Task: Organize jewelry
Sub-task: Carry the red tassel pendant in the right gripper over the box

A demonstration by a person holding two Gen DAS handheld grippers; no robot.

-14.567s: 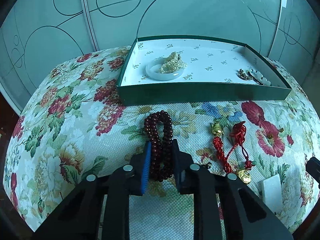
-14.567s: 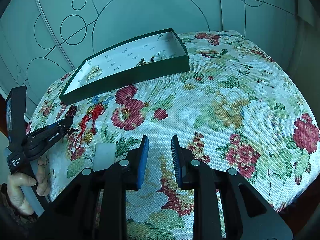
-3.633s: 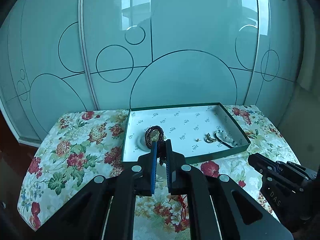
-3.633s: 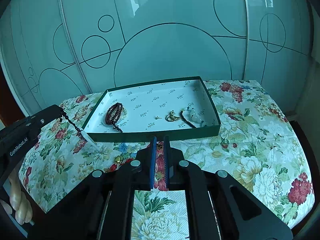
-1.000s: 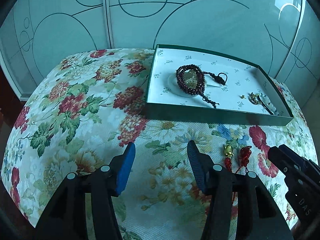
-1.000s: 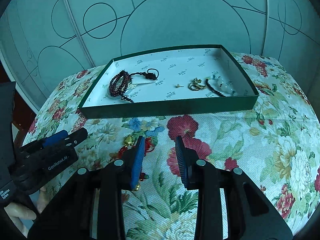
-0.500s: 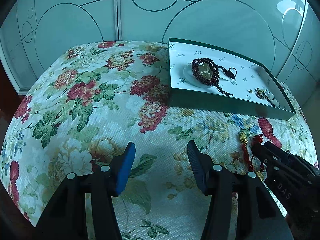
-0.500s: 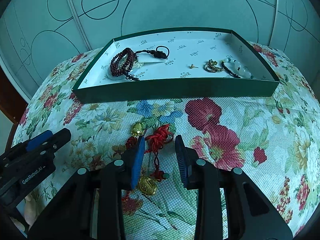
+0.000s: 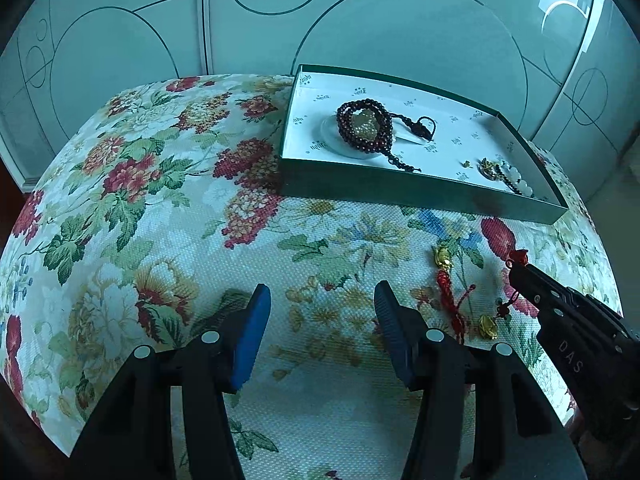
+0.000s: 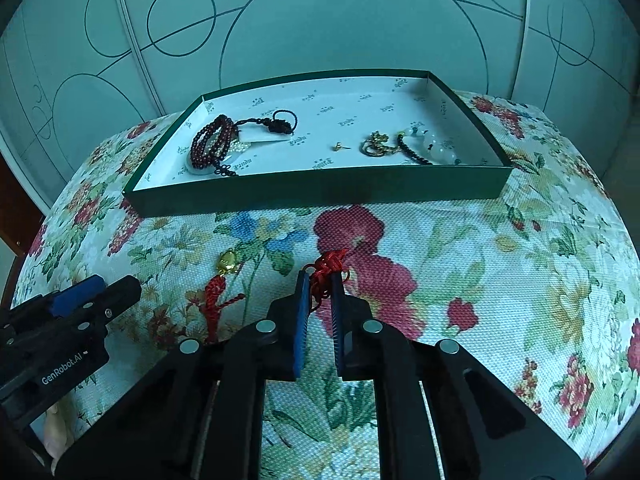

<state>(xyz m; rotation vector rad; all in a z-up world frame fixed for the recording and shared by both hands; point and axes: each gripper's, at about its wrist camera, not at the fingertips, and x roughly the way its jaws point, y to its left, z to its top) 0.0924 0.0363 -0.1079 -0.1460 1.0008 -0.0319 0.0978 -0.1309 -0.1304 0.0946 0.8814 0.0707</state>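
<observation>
A red cord charm with gold pendants [image 10: 224,280] lies on the floral cloth in front of the green box [image 10: 320,194]. My right gripper [image 10: 320,280] is shut on the cord's red knot [image 10: 330,264]; it also shows in the left wrist view [image 9: 516,264]. My left gripper [image 9: 322,304] is open and empty above the cloth, left of the charm [image 9: 448,296]. The dark red bead bracelet [image 9: 364,128] lies in the box [image 9: 400,184] on a white bangle.
In the box's right end lie a gold ring, a small gold stud and a jade-and-black bead bracelet [image 10: 424,148]. Frosted glass panels [image 10: 320,20] stand behind the table. The cloth-covered table [image 9: 140,220] falls away at the left and front edges.
My right gripper has moved forward and down and closed on the red knot of the charm. My left gripper has stayed open and shifted slightly left.
</observation>
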